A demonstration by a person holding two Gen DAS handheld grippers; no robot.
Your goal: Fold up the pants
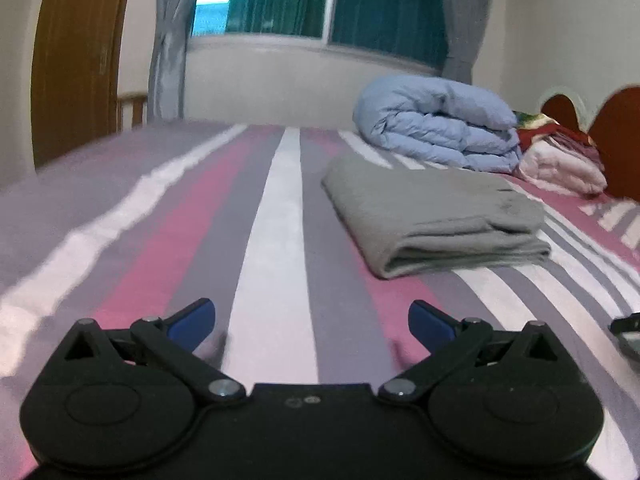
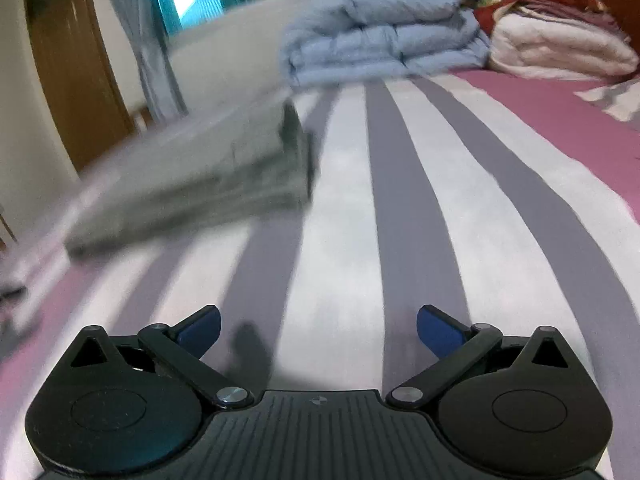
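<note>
Both my grippers, left [image 1: 312, 322] and right [image 2: 319, 328], have jaws spread wide, nothing between them. Folded grey fabric pants [image 1: 432, 216] lie ahead-right of left jaws on striped pink-grey bed [image 1: 276, 220]; fold looks done, so released.

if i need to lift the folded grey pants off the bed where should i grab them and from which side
Grip the folded grey pants at the thick layered edge facing the left wrist camera, coming in low and level along the striped bedsheet. There the stacked layers show as one bundle, so open fingers can close over all of them, probably without unfolding anything.
</note>
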